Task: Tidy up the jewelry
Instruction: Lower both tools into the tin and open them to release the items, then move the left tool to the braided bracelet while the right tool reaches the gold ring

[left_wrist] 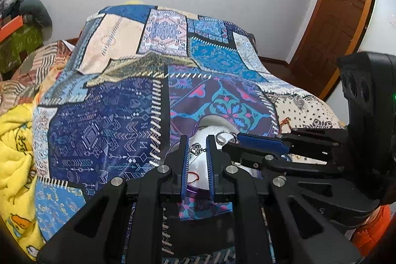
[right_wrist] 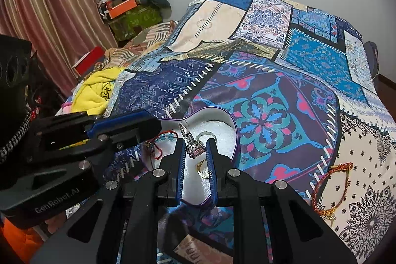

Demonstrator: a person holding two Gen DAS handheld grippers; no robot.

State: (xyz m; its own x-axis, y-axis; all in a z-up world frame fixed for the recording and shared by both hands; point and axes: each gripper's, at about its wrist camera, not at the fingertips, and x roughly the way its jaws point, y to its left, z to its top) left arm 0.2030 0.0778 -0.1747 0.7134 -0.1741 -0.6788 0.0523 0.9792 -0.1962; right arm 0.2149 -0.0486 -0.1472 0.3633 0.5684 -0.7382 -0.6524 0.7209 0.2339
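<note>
The left gripper (left_wrist: 197,140) hangs low over the white box (right_wrist: 222,130), its jaws drawn close and pinching a small silver pendant (left_wrist: 195,149) that spans the narrow gap between its pads; a red cord (left_wrist: 194,177) lies in the box beneath it; from the right the right gripper (right_wrist: 196,140) reaches in over the same box, its jaws closed as far as they go on a silver ring (right_wrist: 194,149) with a pale pink stone, a silver clasp sticking up behind it; a gold ring (right_wrist: 203,168) rests on the white lining just near of that, and blue beads (right_wrist: 165,136) on a red thread lie at the box's left edge; the box sits on a patchwork quilt (right_wrist: 272,81) in blues and purples; well to the right a red and gold bracelet (right_wrist: 329,187) lies on the quilt's white patch; a yellow blanket (left_wrist: 14,140) is bunched at the far left.
</note>
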